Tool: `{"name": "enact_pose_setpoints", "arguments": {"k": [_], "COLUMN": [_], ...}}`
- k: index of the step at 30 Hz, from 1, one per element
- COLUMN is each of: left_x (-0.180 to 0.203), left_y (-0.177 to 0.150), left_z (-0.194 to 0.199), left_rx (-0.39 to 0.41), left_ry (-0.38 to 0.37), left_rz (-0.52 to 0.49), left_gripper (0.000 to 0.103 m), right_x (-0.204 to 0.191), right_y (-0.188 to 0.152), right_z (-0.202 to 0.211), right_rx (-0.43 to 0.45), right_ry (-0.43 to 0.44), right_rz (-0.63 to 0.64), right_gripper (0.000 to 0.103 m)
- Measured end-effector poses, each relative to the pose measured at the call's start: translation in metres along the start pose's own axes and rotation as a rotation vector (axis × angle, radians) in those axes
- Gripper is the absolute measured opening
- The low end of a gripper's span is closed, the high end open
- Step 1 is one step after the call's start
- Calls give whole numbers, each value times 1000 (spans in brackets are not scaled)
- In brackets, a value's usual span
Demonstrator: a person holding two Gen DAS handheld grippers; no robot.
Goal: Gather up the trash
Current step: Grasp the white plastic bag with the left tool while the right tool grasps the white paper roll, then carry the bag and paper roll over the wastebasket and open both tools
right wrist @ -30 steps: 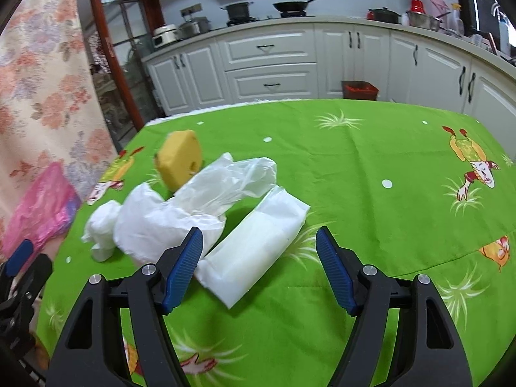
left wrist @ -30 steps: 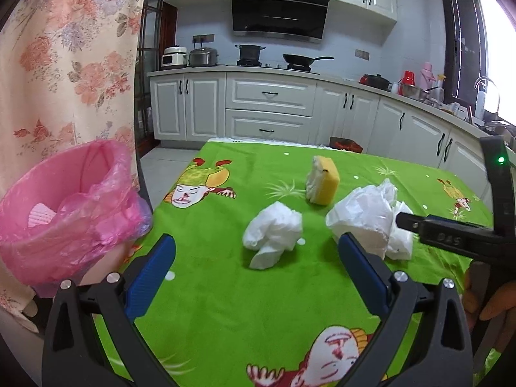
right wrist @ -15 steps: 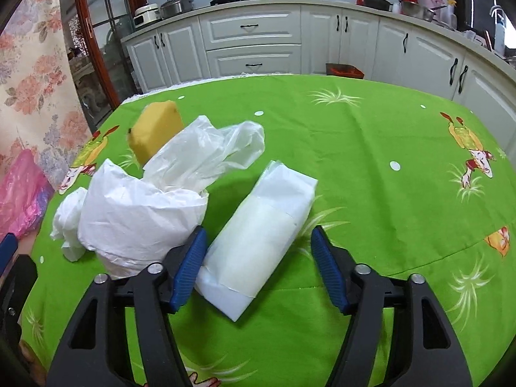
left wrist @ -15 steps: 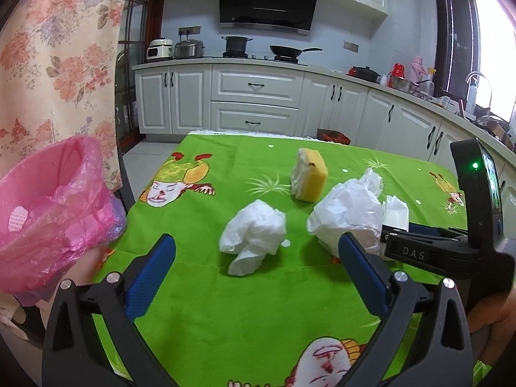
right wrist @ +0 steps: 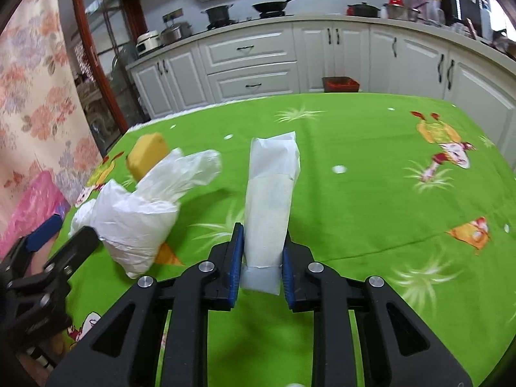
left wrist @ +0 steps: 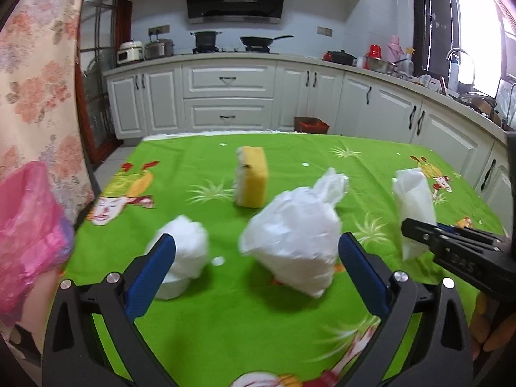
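Tissue pack (right wrist: 271, 200): you are gripping its near end between the blue pads of the right gripper (right wrist: 260, 266), so the long white pack is sticking out toward 12 o'clock, tilted up off the green tablecloth (right wrist: 371, 148). Holding it by the end is keeping the rest free to drop into a bin.

Right gripper: it is clenched on the pack, both pads pressing its sides. In the left view the pack (left wrist: 414, 206) is showing at 3 o'clock, above the right tool's black body.

White plastic bag (left wrist: 295, 235): it is sitting on the cloth, framed between your left fingers but untouched. In the right view it (right wrist: 138, 219) is lying at 9 o'clock of the pack, close beside it.

Left gripper (left wrist: 256, 274): you are holding it spread wide, grasping nothing, probably lining up the bag as the next pickup.

Crumpled tissue (left wrist: 187, 251): it is lying just beyond the left finger (left wrist: 151, 277), at 9 o'clock of the bag.

Yellow sponge (left wrist: 253, 175): it is standing on edge at 12 o'clock, behind both.

Pink bin liner (left wrist: 29, 229): it is waiting at 9 o'clock off the table edge, likely the destination.
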State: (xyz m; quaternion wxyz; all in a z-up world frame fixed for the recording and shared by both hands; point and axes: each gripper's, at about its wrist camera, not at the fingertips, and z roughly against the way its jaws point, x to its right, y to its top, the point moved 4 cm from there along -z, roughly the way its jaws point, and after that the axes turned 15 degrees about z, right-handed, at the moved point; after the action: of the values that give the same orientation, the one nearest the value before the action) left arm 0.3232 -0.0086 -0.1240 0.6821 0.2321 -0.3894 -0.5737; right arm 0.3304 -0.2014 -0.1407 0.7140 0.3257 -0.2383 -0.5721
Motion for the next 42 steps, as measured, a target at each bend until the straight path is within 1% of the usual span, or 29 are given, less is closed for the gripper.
{"name": "enact_pose_setpoints", "arguments": {"k": [4,7,9,10,11,12,13,14,16,18,24,28,34,42], "left_x": [18,29,35,38,42,43,46,48,49,49,45,37,21,-17], "left_y": [3,0,-3,-4,-6,-7,-8,-9,-9,-11,-18,-21,-21,-17], "left_z": [-16,-32,-42,-45,-47,-47,-48,-48,-46,-43,-22,-1,31,68], "left_rx": [-18,-50,-92,-105,-112,-114,-113,-112,-107,-106,-80,-49,4,53], "left_ry": [-12,4,10,9,3,2,7,8,3,-10,-11,-12,1,35], "left_rz": [-18,-50,-73,-85,-97,-107,-119,-129,-121,-108,-99,-77,-43,4], "left_gripper": [98,98,96,94,86,76,69,57,55,51,49,49,49,49], "right_x": [15,22,27,27,28,28,29,29,30,30,25,14,-16,-60], "right_y": [-5,-10,-14,-14,-16,-17,-18,-19,-21,-21,-21,-21,-18,-15], "right_z": [8,12,14,14,14,15,15,15,16,17,20,22,27,32], "right_rx": [14,19,20,21,21,22,22,22,23,25,34,35,42,45], "right_ry": [4,12,23,24,28,31,33,35,41,44,55,72,107,126], "right_rz": [-25,-38,-47,-47,-46,-46,-45,-45,-48,-47,-37,-18,41,154], "right_gripper": [22,22,22,22,22,22,22,22,22,22,22,22,22,22]}}
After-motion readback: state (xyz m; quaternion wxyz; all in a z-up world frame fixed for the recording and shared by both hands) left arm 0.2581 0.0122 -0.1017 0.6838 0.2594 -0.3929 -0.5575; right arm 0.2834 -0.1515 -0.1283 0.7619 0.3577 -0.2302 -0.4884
